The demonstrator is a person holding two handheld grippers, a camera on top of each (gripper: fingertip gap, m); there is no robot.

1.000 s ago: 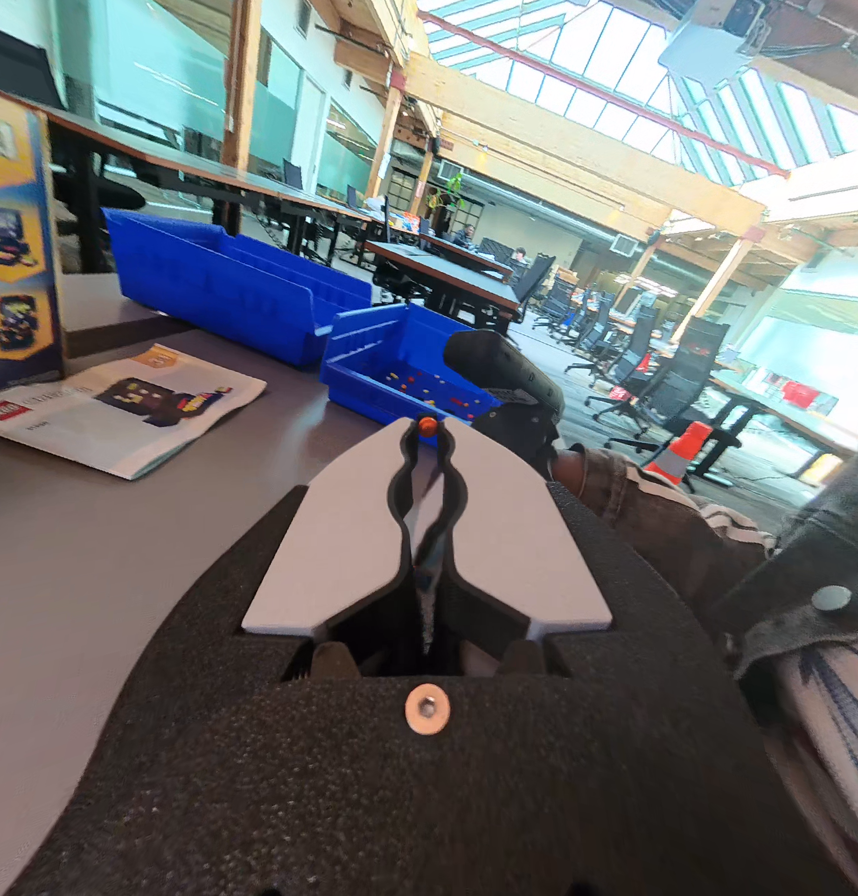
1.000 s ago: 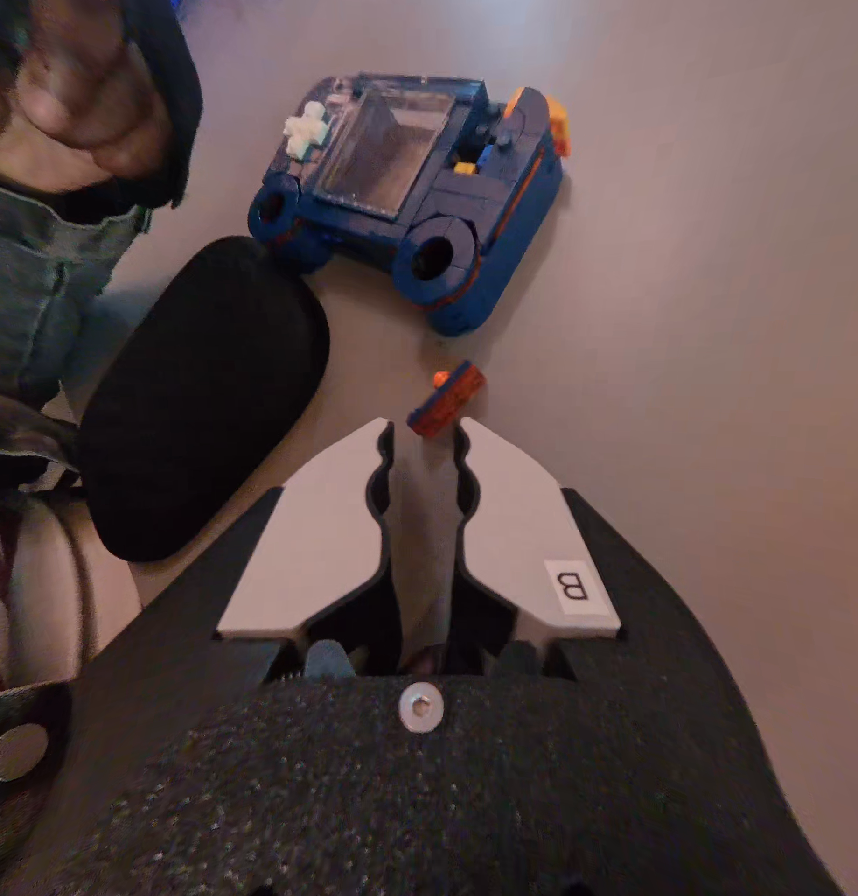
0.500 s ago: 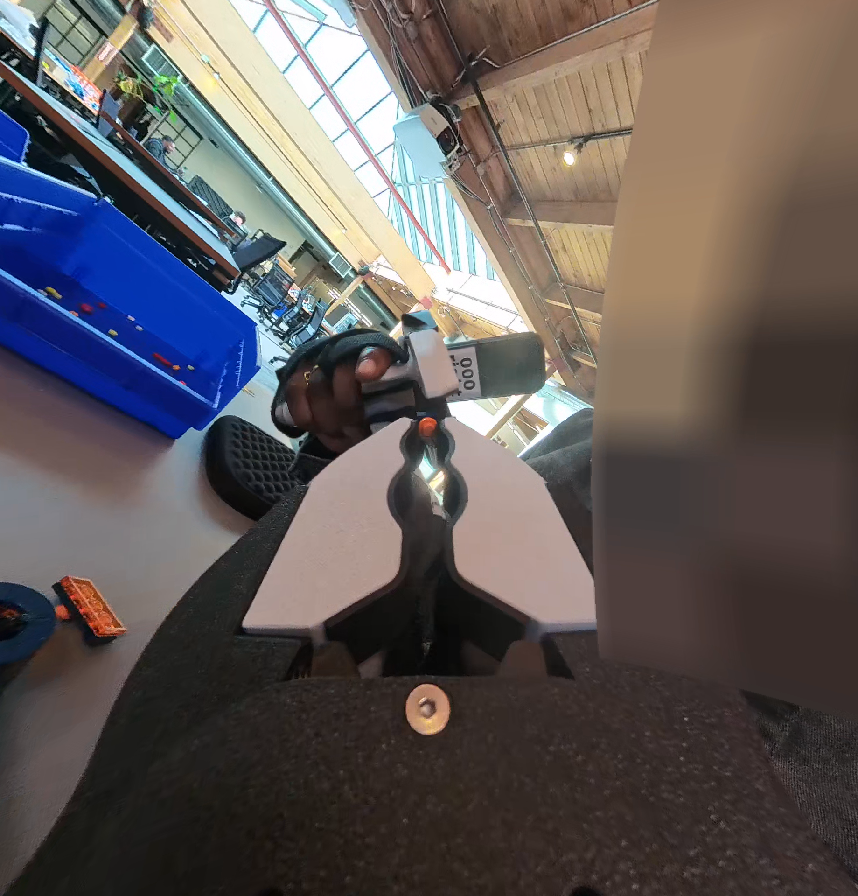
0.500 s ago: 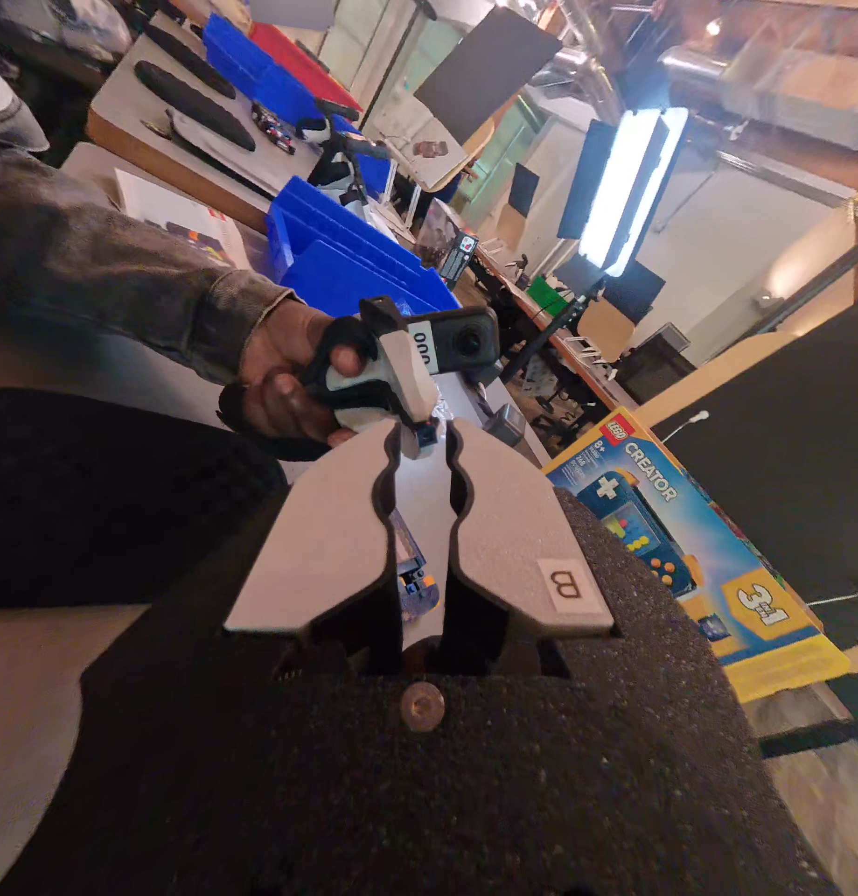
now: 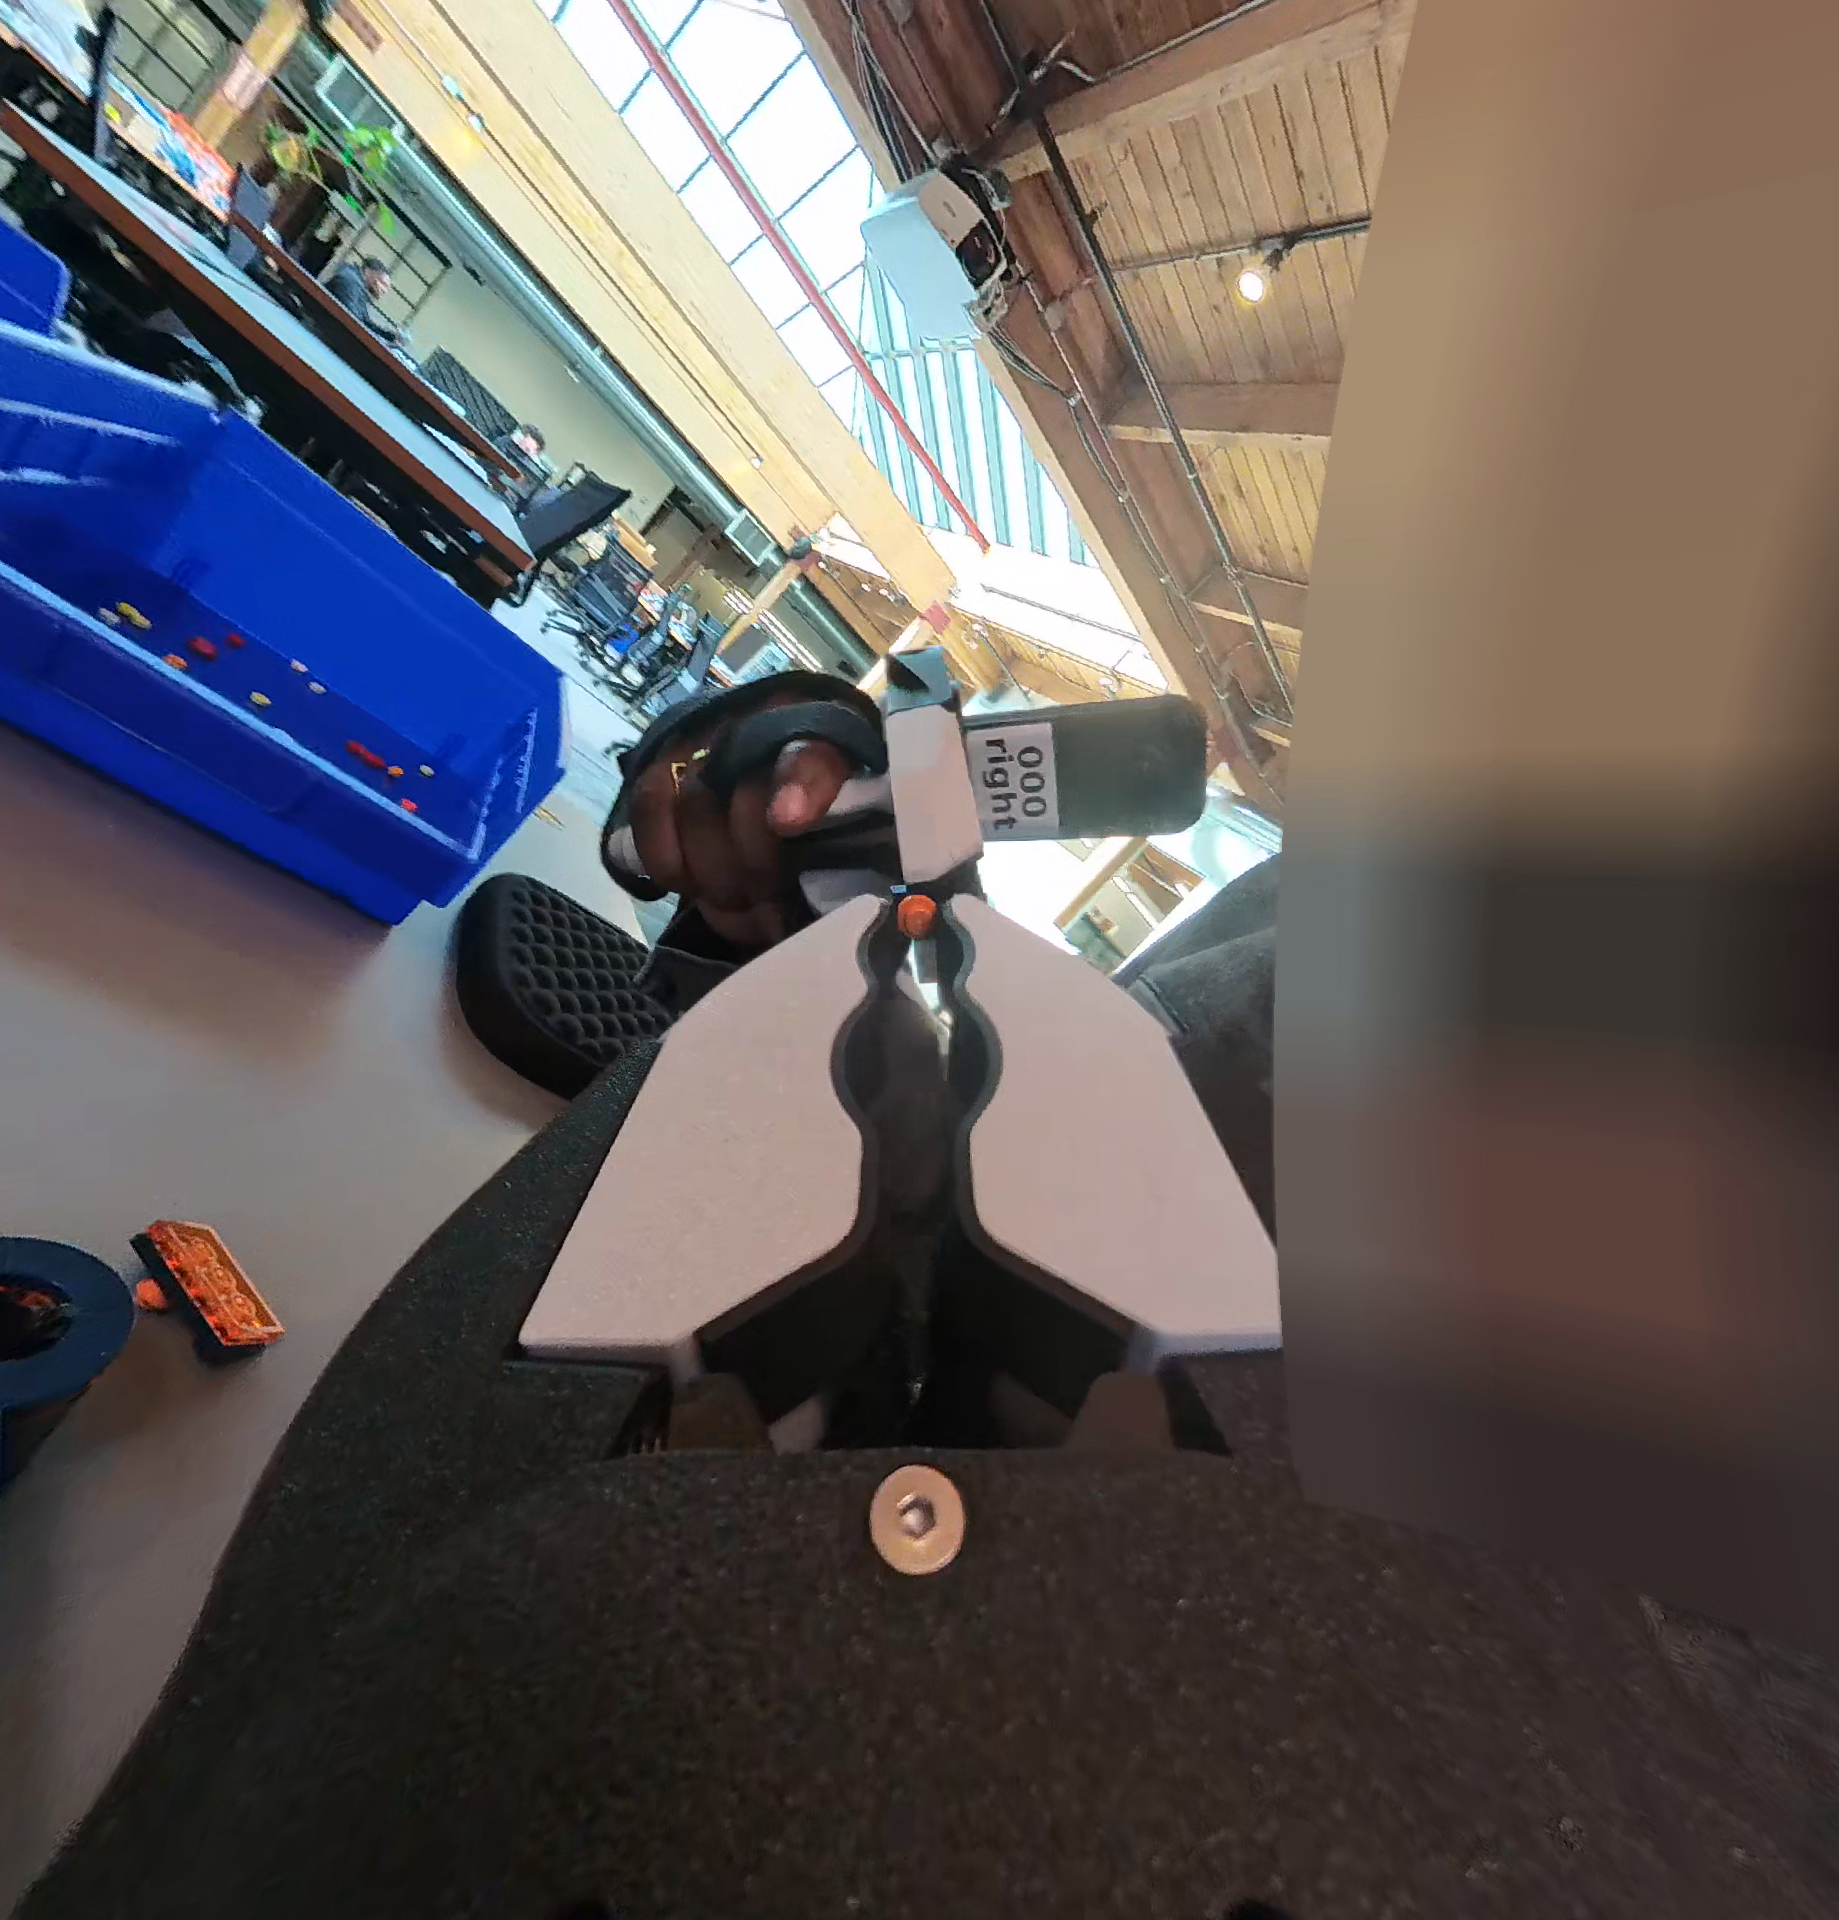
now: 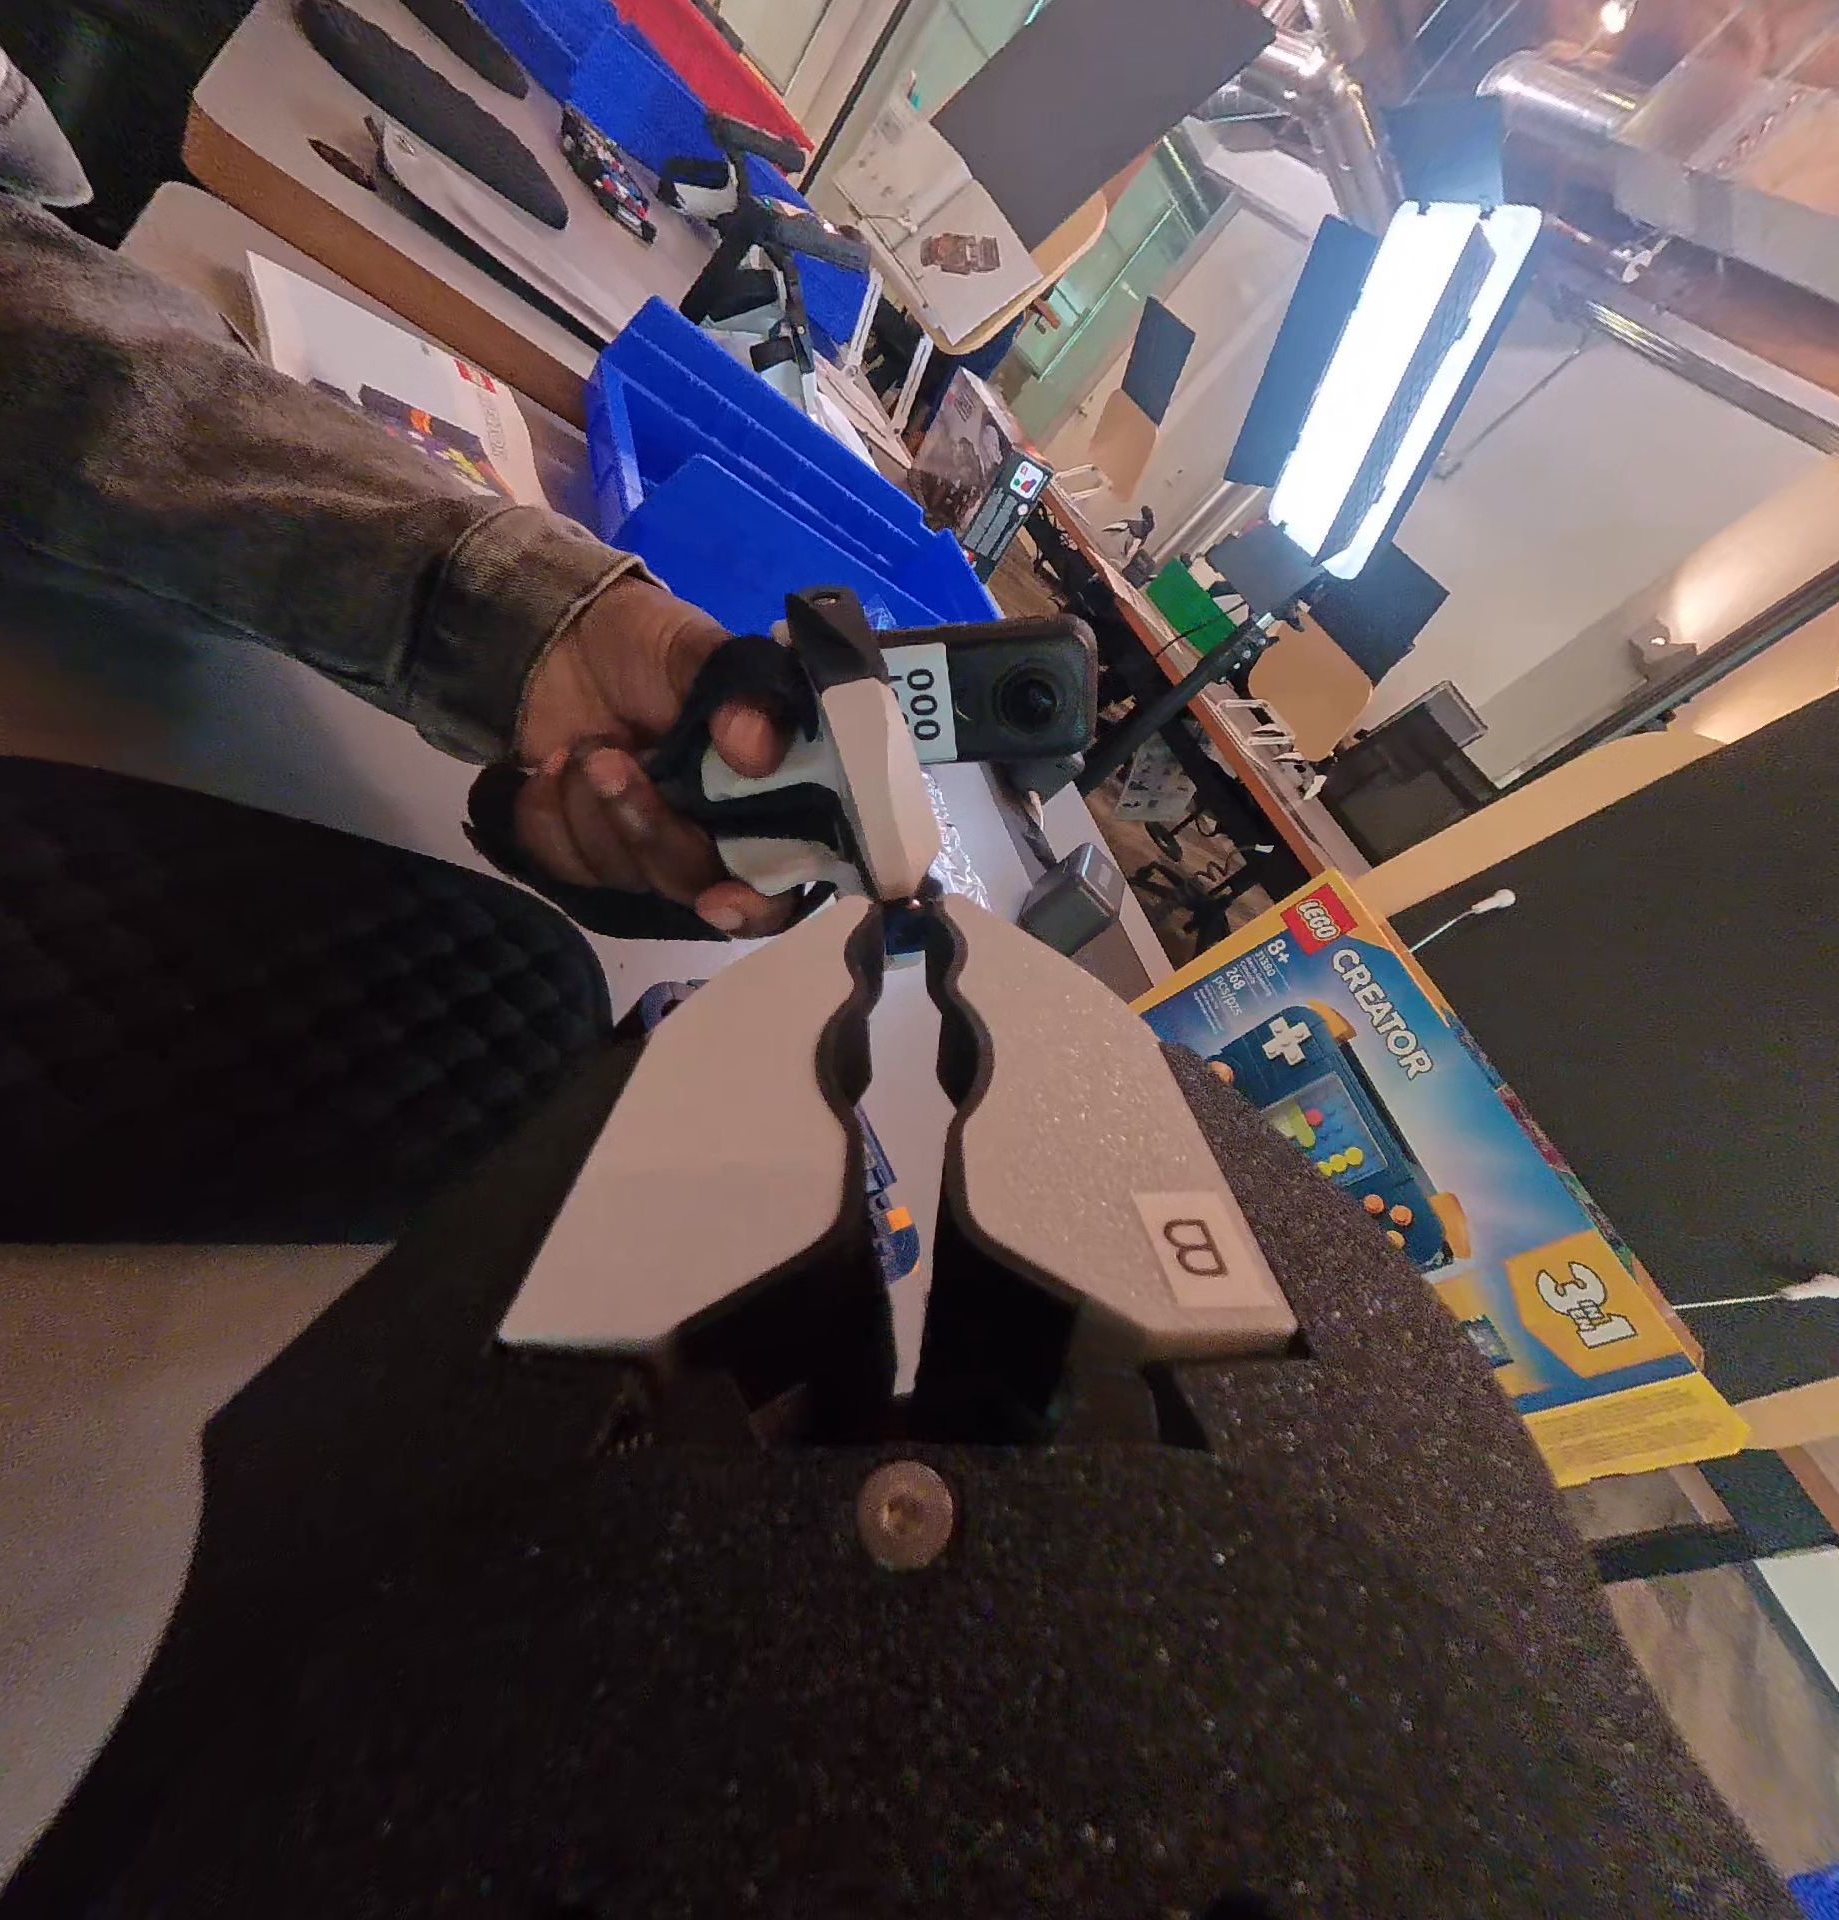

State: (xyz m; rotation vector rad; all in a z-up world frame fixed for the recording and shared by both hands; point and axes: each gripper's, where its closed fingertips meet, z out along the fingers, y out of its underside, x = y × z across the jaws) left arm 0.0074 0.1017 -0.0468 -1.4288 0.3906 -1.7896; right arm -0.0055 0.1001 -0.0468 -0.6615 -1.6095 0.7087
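**Both grippers tip to tip over one tiny orange bit**

So the left gripper (image 5: 913, 921) is clamped on a small round orange piece (image 5: 913, 913), with a sliver of blue on top of it. It sits right at the fingertips, up in the air above the grey table (image 5: 167, 1039).

The right gripper (image 6: 907, 918) is nose to nose with it. Its tips are nearly together, with something orange glinting there. I honestly can't tell if it's pinching the piece.

A flat orange brick (image 5: 208, 1288) lies on the table beside a blue model (image 5: 32, 1340). The blue bin (image 5: 271, 727) and black pad (image 5: 551, 987) are further back.

A second ago the right gripper pointed down at that brick and model. Half a second ago its fingers stood wider apart. The left one has kept the orange piece throughout.
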